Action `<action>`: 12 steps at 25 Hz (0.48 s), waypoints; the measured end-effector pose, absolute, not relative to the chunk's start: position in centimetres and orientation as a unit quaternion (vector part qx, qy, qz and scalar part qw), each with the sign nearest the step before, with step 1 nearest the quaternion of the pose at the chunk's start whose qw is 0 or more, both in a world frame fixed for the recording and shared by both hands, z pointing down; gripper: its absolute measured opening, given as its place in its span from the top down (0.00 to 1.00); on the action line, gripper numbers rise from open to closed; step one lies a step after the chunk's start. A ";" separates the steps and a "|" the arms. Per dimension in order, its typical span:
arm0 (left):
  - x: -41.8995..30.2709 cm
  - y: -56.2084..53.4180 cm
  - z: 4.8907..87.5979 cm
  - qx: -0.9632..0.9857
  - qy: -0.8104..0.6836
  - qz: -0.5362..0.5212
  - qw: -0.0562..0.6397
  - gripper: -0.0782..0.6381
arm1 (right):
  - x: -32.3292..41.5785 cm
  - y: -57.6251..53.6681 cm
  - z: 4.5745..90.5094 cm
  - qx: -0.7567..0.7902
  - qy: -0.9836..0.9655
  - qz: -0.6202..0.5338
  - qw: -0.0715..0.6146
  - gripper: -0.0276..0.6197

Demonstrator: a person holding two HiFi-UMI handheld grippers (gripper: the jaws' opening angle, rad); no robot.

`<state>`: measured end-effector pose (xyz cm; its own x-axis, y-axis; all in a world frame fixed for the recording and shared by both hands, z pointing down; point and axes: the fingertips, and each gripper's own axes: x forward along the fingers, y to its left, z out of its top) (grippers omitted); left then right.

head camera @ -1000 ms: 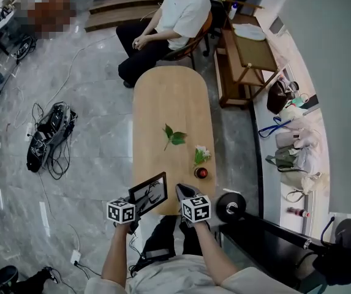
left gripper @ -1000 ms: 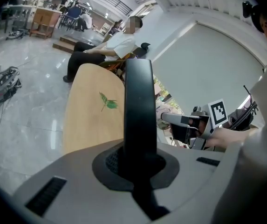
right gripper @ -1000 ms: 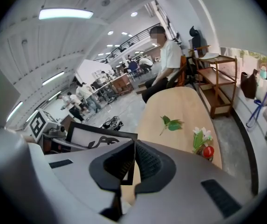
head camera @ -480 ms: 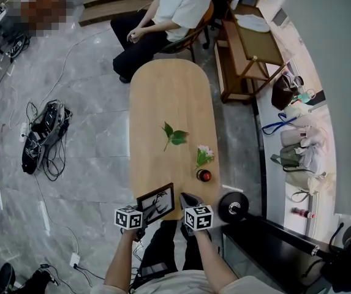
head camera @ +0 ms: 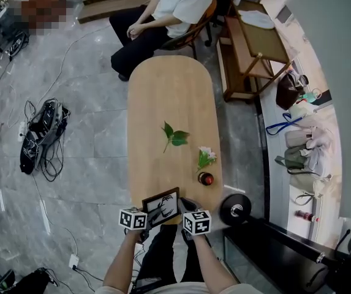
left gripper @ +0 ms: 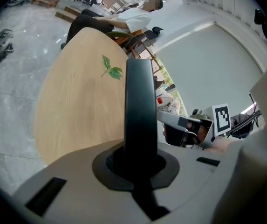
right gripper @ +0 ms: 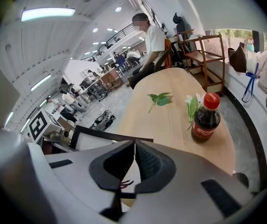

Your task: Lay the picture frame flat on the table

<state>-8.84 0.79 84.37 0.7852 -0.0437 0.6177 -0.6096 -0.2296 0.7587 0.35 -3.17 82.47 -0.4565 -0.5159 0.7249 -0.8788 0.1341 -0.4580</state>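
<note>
Step in hand, as judged: the tip-down of the picture frame (head camera: 161, 206). It was not yet flat. It was held tilted at the near end of the table (head camera: 163, 90), between the two grippers, with the picture side turned up toward the head view. Whether its lower edge touched the tabletop could not be told.

The left gripper (left gripper: 140, 158) was clamped on the frame's left side. The frame was seen edge-on there, as a dark bar rising out of the jaws. The right gripper (right gripper: 134, 148) had its fingers pressed together with nothing seen between them. The frame's face and top edge were seen just behind them, so that side was judged at most braced against the frame, not gripped.

Next move, as judged:
- The top edge would need to be lowered until the back lies on the wood.
- The left grip would have to be kept until contact is made, then released.
- The frame sat close to the table's end, so a slight push inward would be needed to avoid overhang.

The tabletop around the frame was free. A leaf (head camera: 175, 136) and a flower sprig (head camera: 205, 156) were lying well apart from it.

Containers:
- One bottle (right gripper: 206, 118) was standing upright beside the sprig, red cap on, mostly filled with dark drink.
- Bags (head camera: 290, 159) were seen along the wall. Their contents could not be made out.
</note>
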 end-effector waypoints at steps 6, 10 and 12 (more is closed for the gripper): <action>-8.4 0.2 86.2 0.738 -0.223 0.235 0.592 0.85 | 0.6 -3.2 84.2 0.480 -0.719 0.462 0.195 0.90; -7.9 0.2 87.0 0.730 -0.221 0.217 0.609 0.85 | 0.6 -3.2 84.9 0.479 -0.717 0.466 0.199 0.90; -7.7 0.2 87.5 0.727 -0.219 0.212 0.615 0.85 | 0.6 -3.2 85.5 0.478 -0.716 0.467 0.202 0.90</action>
